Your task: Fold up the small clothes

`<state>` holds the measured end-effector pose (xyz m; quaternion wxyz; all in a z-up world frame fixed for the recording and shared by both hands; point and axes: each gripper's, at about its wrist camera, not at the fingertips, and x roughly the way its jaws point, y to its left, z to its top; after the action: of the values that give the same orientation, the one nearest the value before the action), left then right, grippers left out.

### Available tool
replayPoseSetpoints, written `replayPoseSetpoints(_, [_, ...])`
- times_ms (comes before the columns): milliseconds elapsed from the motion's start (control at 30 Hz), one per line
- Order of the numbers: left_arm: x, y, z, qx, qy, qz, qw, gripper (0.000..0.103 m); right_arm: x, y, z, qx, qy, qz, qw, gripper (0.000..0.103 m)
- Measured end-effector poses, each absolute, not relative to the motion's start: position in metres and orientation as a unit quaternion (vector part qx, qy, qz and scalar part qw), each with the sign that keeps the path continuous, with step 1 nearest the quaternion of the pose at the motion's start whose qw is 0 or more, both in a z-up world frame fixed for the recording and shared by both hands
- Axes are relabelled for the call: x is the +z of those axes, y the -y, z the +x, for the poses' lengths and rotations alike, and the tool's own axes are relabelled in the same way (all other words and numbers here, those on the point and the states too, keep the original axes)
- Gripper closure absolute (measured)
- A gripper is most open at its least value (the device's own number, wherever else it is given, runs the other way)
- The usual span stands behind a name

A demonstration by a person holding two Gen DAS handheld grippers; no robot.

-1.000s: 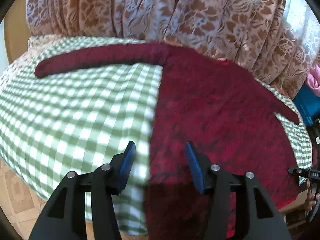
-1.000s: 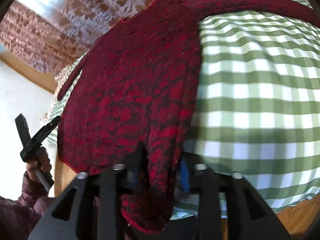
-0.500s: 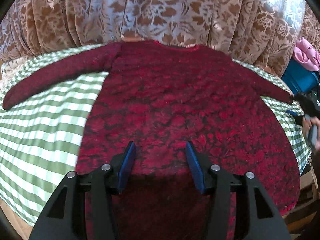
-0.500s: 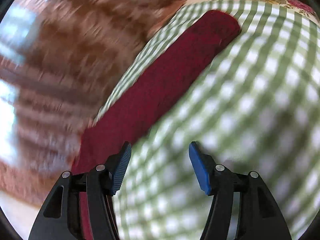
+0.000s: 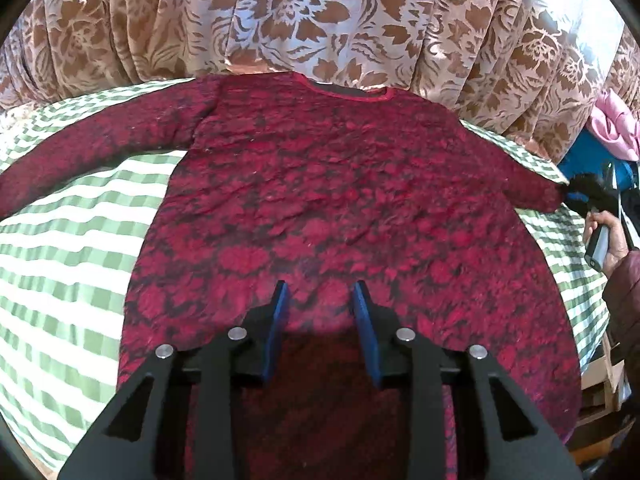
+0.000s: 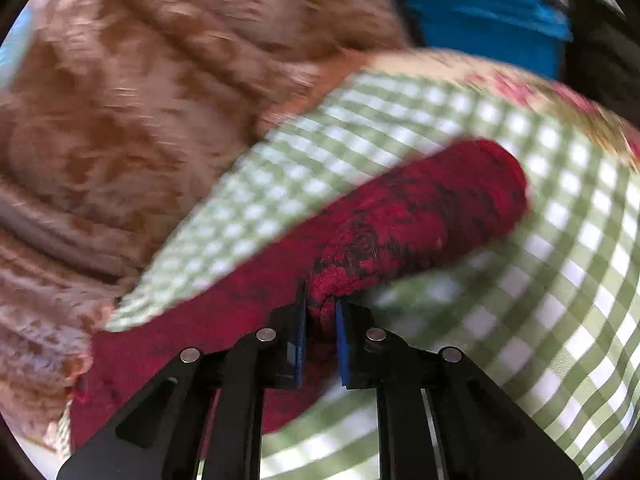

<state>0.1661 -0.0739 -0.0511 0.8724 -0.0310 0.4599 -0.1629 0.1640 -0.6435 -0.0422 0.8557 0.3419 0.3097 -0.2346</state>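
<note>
Brown floral curtain [image 5: 320, 20] behind green-white checked cloth [image 5: 72, 248]. Fuzzy red-black sweater [image 5: 340, 200] lies flat on it, sleeves spread. Left hand-held gripper [image 5: 320, 300] hovers over the hem, fingers apart. Right hand-held gripper [image 6: 320, 312] is clamped on the rounded sleeve [image 6: 420, 216].

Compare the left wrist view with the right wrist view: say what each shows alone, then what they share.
Left wrist only: the whole red sweater spread flat, its neckline, the left gripper open above the hem, a pink cloth.
Right wrist only: the right gripper shut on a pinched fold of the sleeve.
Both: the green checked cloth, the floral curtain.
</note>
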Motion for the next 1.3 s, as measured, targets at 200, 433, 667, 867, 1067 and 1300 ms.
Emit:
replayPoseSetpoints(200, [-0.050,0.068,0.173,-0.171,-0.457,-0.068,0.870,0.063,0.011,0.561,0.198,-0.114,-0.287,0.305,0.901,0.092])
replayPoseSetpoints(433, [-0.050,0.040,0.174,-0.138,-0.445,-0.114,0.877,0.028,0.031,0.417,0.250,0.032,-0.316,0.240,0.918,0.092])
replayPoseSetpoints(667, [-0.051,0.014,0.187,-0.145,-0.440,-0.170,0.870,0.031,0.007,0.276,0.286,0.155,-0.382,0.147,0.899,0.089])
replayPoseSetpoints(867, [-0.041,0.003,0.214,-0.159,-0.426,-0.191,0.870,0.033,0.006,0.276,0.248,0.183,-0.373,0.159,0.895,0.032])
replayPoseSetpoints(1067, [-0.041,0.005,0.261,-0.147,-0.426,-0.183,0.874,0.034,-0.010,0.340,0.181,0.140,-0.391,0.193,0.889,0.032])
replayPoseSetpoints(1300, [-0.059,0.028,0.315,-0.132,-0.455,-0.170,0.864,0.052,-0.025,0.402,0.154,0.063,-0.391,0.219,0.892,0.036])
